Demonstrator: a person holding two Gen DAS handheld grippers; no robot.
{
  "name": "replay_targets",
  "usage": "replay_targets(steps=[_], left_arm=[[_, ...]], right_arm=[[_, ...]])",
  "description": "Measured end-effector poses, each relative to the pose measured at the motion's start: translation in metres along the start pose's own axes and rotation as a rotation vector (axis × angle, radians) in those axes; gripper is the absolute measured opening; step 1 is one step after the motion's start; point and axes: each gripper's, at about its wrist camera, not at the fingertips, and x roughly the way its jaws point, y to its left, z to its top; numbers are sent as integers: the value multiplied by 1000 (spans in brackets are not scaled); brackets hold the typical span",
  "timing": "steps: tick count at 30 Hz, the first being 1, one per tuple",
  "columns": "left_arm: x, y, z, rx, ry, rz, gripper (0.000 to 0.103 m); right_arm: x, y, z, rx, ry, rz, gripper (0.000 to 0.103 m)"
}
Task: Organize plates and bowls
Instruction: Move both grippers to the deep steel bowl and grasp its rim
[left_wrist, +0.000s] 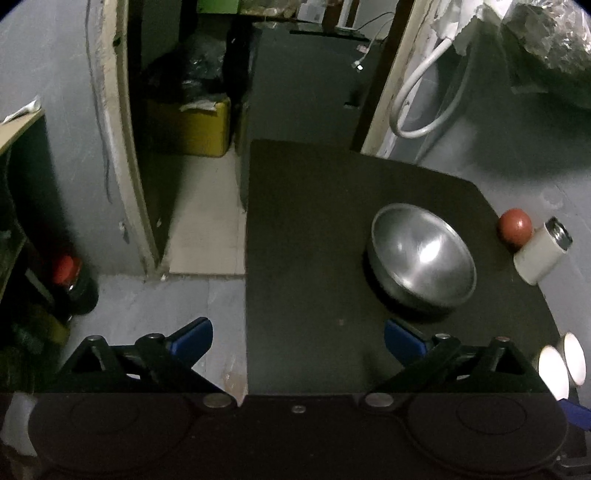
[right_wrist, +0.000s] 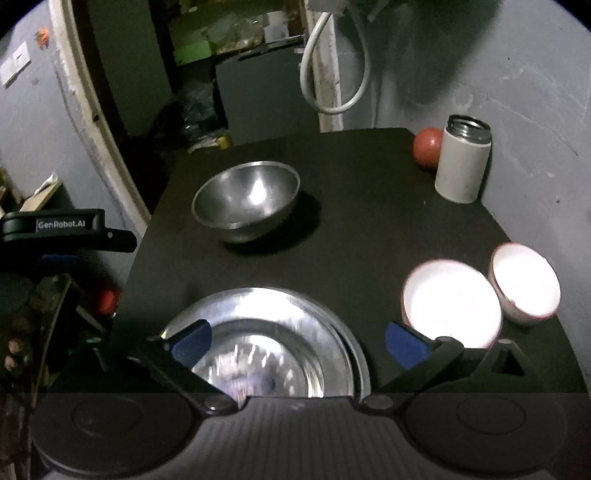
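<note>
Two grippers are in view, and we see both with their blue-tipped fingers spread wide and holding nothing. The left gripper hangs over the tabletop's left edge, one finger out past that edge above the floor, the other above the black surface. The right gripper sits above the near edge, directly over a steel plate that lies flat on the tabletop; whether its fingers touch the plate we cannot tell, since the plate is blurred there.

We count one steel bowl standing upright around the middle of the tabletop, well apart from the plate and empty inside. In the left wrist view the same bowl lies ahead and to the right of the left gripper.

Toward the right edge we find two white bowls with reddish rims, side by side and just about touching, the nearer one close beside the right gripper's right finger. Glare washes out their insides.

At the far right corner stands a white flask, upright with its mouth open, and a red ball sits just behind it, against the grey wall.

A white cable loops down the wall beyond the far edge. Off the left edge, we see the left gripper's black body in the right wrist view, and fingertips of a hand beneath it.
</note>
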Motion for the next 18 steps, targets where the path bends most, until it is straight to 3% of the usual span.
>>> replay_targets(steps=[8,18], left_arm=[[41,-17,42,34,-39,-81,100],[87,-37,63,95,-21,-119,100]], right_arm=[[35,11,42,12,-67,-63,103],[93,18,79,-7,-53,-111,103]])
